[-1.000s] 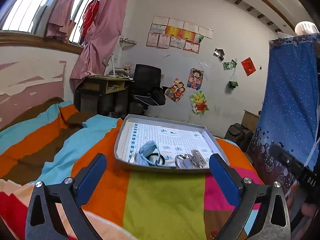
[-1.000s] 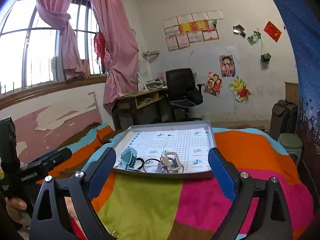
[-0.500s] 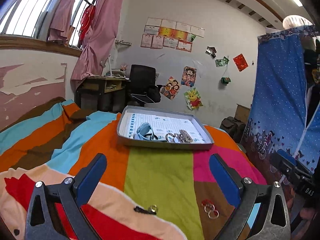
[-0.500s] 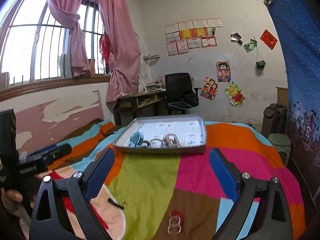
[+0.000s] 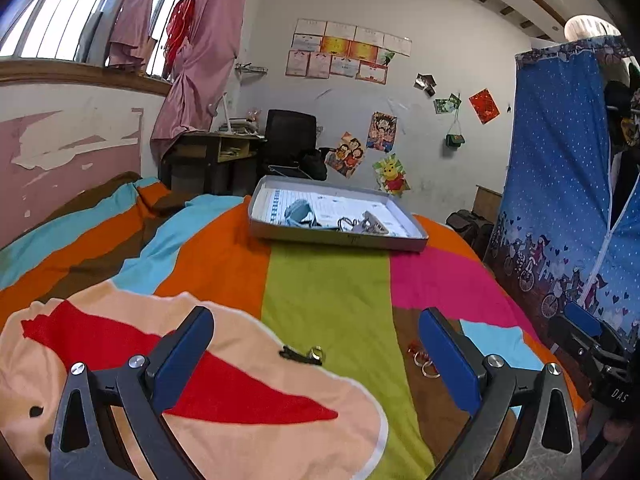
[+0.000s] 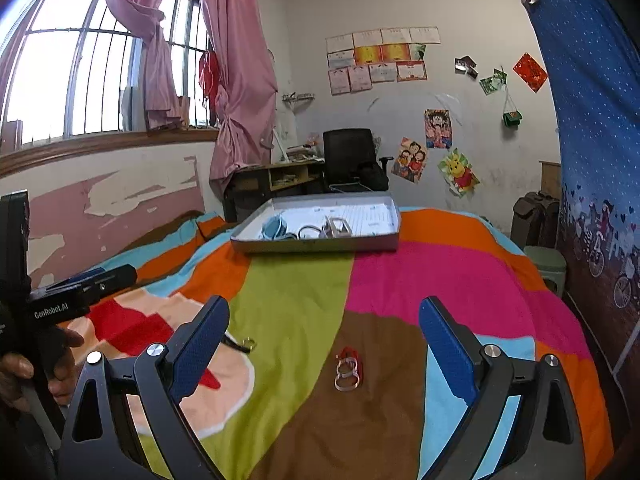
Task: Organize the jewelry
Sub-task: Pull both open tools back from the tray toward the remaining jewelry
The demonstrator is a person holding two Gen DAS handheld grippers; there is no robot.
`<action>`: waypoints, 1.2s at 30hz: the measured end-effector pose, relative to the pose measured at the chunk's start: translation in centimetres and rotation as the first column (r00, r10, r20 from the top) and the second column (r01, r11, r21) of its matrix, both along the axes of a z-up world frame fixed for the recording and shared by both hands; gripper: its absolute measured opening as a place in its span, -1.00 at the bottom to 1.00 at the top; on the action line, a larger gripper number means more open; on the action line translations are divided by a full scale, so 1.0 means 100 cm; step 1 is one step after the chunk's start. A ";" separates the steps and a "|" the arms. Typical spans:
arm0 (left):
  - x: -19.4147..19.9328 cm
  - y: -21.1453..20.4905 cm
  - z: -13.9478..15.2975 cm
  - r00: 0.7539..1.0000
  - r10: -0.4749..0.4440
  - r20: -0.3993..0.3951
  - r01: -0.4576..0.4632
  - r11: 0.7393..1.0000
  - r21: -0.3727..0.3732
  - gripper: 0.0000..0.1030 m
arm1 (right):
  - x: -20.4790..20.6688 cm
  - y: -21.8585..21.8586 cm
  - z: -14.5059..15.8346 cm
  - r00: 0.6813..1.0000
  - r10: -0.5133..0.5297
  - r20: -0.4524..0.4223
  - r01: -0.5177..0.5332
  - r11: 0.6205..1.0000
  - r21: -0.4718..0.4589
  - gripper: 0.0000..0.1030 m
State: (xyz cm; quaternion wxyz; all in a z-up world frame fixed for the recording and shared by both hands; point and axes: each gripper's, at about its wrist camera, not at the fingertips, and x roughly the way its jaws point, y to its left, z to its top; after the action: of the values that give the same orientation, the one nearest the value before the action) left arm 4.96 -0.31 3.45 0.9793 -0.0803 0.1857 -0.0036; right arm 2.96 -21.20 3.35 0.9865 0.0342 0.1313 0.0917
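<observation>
Right gripper (image 6: 324, 344) just above rings (image 6: 349, 369)

Each hand-held gripper (image 6: 320, 344) has black frames, silver screws, blue textured pads (image 6: 448, 350) and white "GenRobot.AI" lettering.

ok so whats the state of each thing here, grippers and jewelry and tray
left hand-held gripper: open, empty
right hand-held gripper: open, empty
tray: on the bedspread, uncovered, with several pieces inside
rings: loose on the bedspread, outside the tray
clip with ring: loose on the bedspread, outside the tray
blue piece: in the tray
curtain: pulled aside
</observation>
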 end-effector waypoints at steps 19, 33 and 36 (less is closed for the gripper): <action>-0.005 0.001 -0.040 0.996 0.006 -0.085 -0.005 1.000 0.011 1.00 | -0.002 0.008 -0.038 0.996 -0.030 -0.082 0.030 1.000 0.001 0.81; 0.025 0.007 -0.052 0.992 0.018 -0.128 -0.016 1.000 0.018 1.00 | 0.022 0.011 -0.048 0.994 -0.041 -0.105 0.041 0.999 0.006 0.81; 0.034 0.008 -0.054 0.991 0.023 -0.135 -0.022 1.000 0.008 1.00 | 0.031 0.012 -0.049 0.993 -0.043 -0.107 0.044 0.999 0.009 0.81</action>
State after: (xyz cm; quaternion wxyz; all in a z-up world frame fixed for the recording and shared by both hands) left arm 8.35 0.46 -1.97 0.9647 -0.0791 0.2507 0.0134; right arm 6.11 -20.05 -1.53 0.9796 0.0475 0.1826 0.0690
